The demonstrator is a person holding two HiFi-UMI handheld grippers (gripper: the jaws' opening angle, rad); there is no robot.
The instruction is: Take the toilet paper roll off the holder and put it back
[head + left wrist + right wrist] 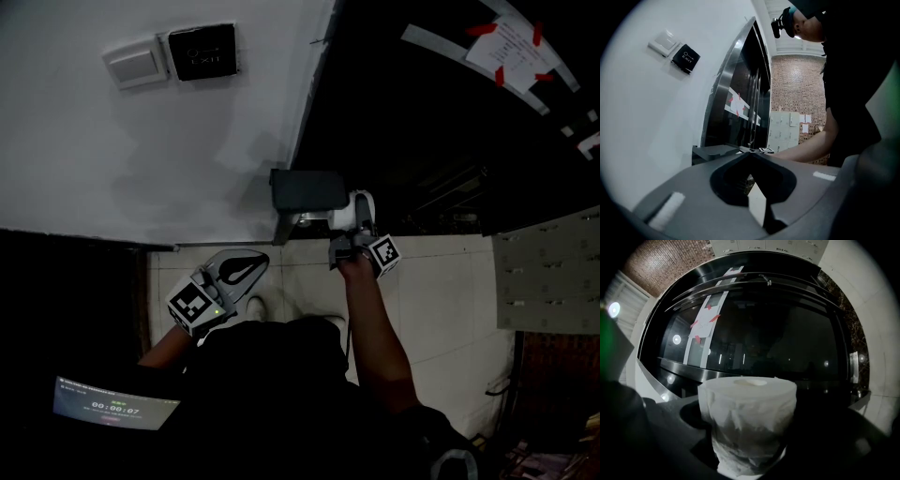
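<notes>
So the right claw (350,240) has the toilet paper roll (747,416) clamped between its jaws. They're spread wide around the fat of the roll, one on each side, and the flat end with the core hole faces up in the right gripper view. From the head view, the roll sits right beside the dark grey holder (307,189) on the wall, at about 4 o'clock from it. Can't really tell if it's touching the holder or just clear of it, it's pretty dim there.

The left claw (751,155) has nothing in it. Its jaws are pulled together with the tips meeting, and it hangs low at about 7 o'clock from the holder, well apart from the roll.

Up the white wall at about 11 o'clock from the holder there's a black exit button (202,52) with a light switch (137,64) just beside it. Dark glass doors (754,333) fill the background behind the roll.
</notes>
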